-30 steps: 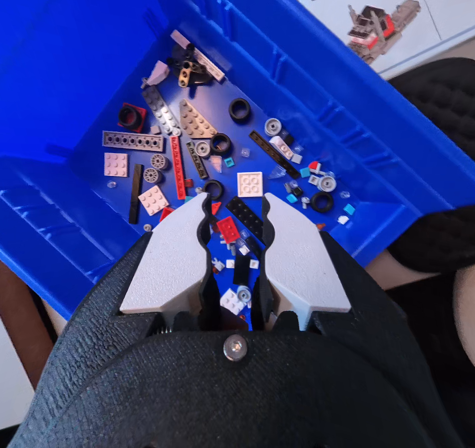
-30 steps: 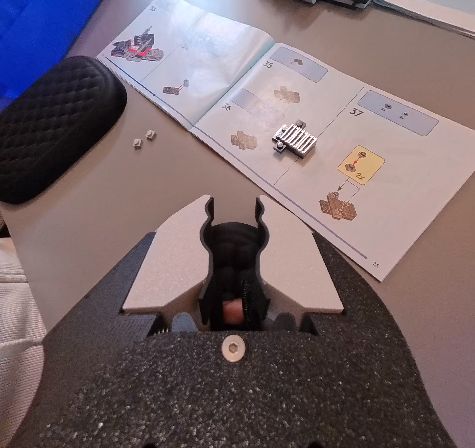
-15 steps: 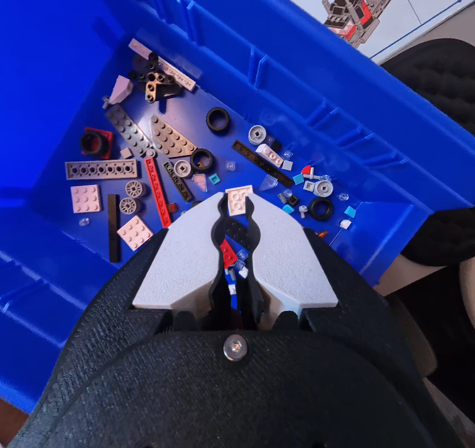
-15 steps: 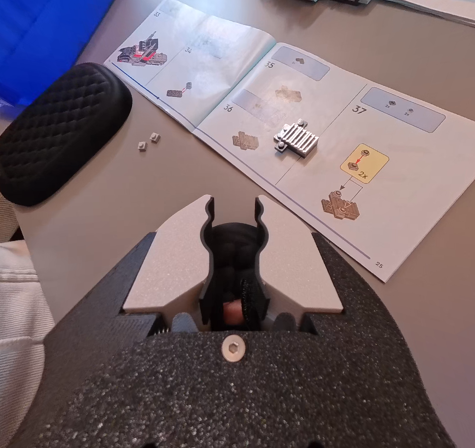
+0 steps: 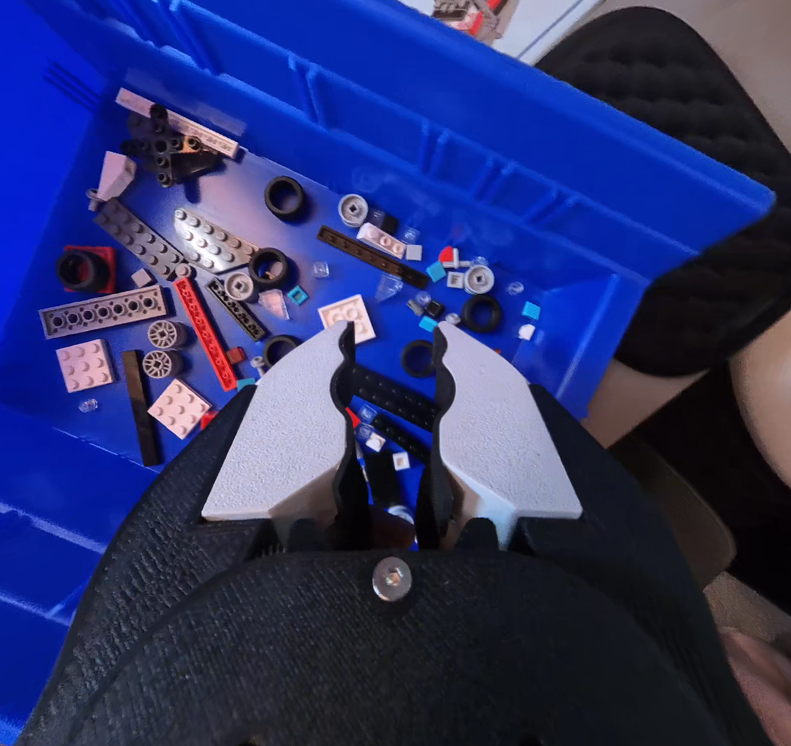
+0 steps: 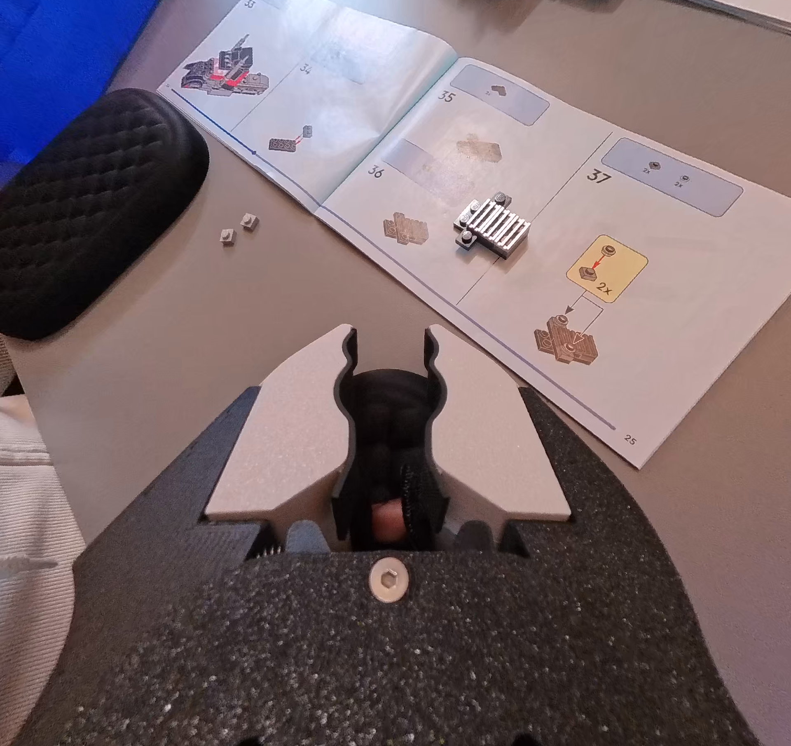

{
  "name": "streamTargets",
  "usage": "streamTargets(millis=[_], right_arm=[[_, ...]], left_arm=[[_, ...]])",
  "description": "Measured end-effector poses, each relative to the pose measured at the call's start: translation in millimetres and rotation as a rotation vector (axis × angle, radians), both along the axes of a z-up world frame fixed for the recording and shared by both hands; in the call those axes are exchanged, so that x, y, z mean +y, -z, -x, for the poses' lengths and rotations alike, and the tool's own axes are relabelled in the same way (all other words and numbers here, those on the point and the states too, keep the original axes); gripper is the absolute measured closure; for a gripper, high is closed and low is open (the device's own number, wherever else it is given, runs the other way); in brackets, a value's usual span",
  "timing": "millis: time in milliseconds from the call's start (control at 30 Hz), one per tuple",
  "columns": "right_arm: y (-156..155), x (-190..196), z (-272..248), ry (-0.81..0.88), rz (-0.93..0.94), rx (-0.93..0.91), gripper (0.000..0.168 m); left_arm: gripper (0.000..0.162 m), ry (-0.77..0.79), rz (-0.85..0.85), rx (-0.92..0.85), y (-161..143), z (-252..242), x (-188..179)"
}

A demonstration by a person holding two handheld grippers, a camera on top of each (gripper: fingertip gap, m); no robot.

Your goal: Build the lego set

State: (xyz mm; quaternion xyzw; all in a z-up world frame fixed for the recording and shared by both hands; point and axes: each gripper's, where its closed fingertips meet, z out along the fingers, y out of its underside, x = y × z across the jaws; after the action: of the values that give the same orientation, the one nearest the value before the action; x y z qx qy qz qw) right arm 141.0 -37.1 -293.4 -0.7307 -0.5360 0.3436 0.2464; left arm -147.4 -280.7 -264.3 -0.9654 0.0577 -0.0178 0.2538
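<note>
My left claw (image 5: 393, 331) hangs released inside the blue bin (image 5: 428, 96), grasping nothing. Between its fingers I see a black plate (image 5: 394, 395) on the bin floor. Just past the left fingertip lies a white square plate (image 5: 347, 316), and a black tyre (image 5: 417, 358) lies beside the right fingertip. Farther in the bin are a red strip (image 5: 205, 333) and a grey wedge plate (image 5: 214, 239). My right claw (image 6: 389, 333) is also released and empty, above the table (image 6: 214, 340). Beyond it, on the open booklet (image 6: 471, 177), sits the small grey grille assembly (image 6: 492, 224), well apart from the bin.
</note>
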Motion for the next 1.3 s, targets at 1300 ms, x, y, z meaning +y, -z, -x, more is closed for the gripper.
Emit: streamTargets(millis=[1300], right_arm=[[-0.8, -6.7, 2.2, -0.064, -0.028, -0.019, 0.135]], left_arm=[[0.156, -0.089, -0.279, -0.182, -14.3, -10.1, 25.7]])
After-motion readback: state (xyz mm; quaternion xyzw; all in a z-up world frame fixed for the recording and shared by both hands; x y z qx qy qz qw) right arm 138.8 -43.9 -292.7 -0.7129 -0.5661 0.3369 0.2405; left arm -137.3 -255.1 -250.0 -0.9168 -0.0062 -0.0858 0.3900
